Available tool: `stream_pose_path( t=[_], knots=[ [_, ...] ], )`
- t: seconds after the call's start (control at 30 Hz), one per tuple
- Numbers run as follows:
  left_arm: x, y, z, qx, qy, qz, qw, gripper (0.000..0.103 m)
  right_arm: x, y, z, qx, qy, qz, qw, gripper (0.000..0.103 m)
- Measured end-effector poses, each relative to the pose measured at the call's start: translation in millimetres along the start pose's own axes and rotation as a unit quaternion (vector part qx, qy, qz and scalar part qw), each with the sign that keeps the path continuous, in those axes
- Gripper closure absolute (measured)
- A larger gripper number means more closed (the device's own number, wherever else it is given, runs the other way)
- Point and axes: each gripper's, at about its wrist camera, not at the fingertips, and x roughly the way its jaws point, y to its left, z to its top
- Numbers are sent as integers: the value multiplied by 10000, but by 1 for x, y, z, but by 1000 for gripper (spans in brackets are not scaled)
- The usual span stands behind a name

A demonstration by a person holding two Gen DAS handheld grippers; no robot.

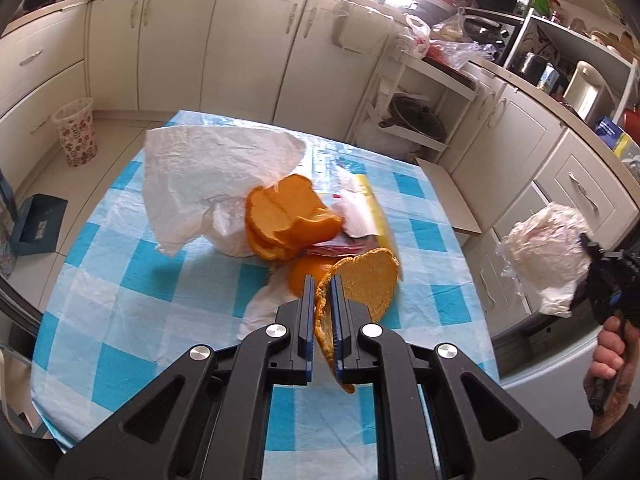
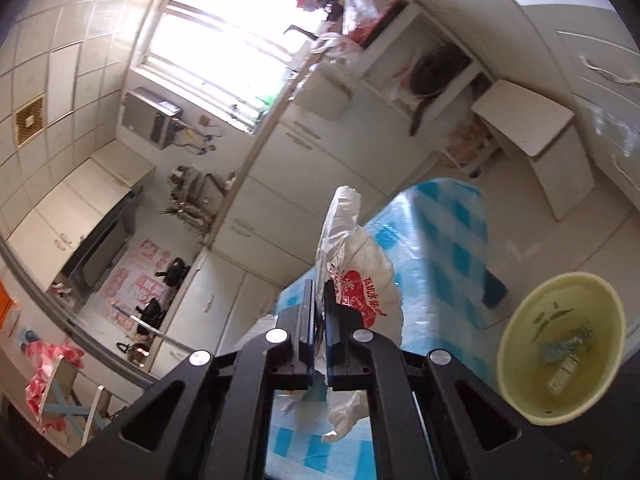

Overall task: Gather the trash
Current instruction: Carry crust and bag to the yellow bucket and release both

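In the left wrist view my left gripper (image 1: 322, 292) is shut on a flat orange-crusted bread slice (image 1: 368, 284), lifted above the blue checked tablecloth (image 1: 120, 280). More orange slices (image 1: 288, 216) lie stacked on the table beside a large white plastic bag (image 1: 200, 184) and a yellow-edged wrapper (image 1: 372, 208). At the right edge, off the table, my right gripper (image 1: 592, 256) holds a crumpled white plastic bag (image 1: 548, 256). The right wrist view shows that gripper (image 2: 319, 292) shut on the white bag with red print (image 2: 356, 280). A pale yellow bin (image 2: 560, 348) with some scraps inside stands low on the right.
A floral wastebasket (image 1: 76, 132) and a blue box (image 1: 38, 230) sit on the floor left of the table. A cardboard sheet (image 1: 448, 196) leans at the table's far right corner. Cream cabinets (image 1: 248, 44) ring the room. A white stool (image 2: 532, 120) stands beyond the table.
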Motion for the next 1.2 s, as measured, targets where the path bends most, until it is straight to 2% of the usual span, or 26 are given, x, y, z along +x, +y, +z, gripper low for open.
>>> stream_pose_path(
  t=[0.1,0.2,0.33,0.37,0.47,0.5,0.6,0.7,0.83,1.03,1.13,1.2],
  knots=[
    [6,-30,-2,174,101,-183,9996,96,1,-41,1,517,82,-554,9971,98],
    [21,-64,-9,344,306,-379,9982,96,1,-71,4,964,223,-926,9908,98],
    [49,-119,-20,577,596,-605,9947,96,8,-103,-1,1469,574,-1393,9776,95],
    [55,-131,-22,646,645,-643,9938,96,10,-111,-3,1582,651,-1502,9737,90],
    [78,-168,-32,820,828,-720,9906,96,8,-130,-7,1886,746,-1815,9623,47],
    [86,-178,-34,856,899,-723,9896,96,6,-132,-7,1952,713,-1874,9601,46],
    [109,-203,-42,968,1110,-703,9866,96,-3,-131,-3,2089,581,-1705,9612,46],
    [126,-220,-49,1094,1253,-632,9840,96,-12,-116,5,1873,406,-1545,9692,40],
    [147,-236,-57,1169,1427,-547,9813,96,-23,-100,14,1650,148,-1337,9771,37],
    [178,-270,-70,1399,1587,-309,9769,95,-35,-89,25,1528,-188,-1219,9805,34],
    [190,-287,-75,1555,1685,-153,9732,88,-39,-89,28,1575,-270,-1158,9803,33],
    [190,-295,-73,1624,1589,-127,9738,72,-41,-88,30,1617,-324,-1134,9798,33]
  ],
)
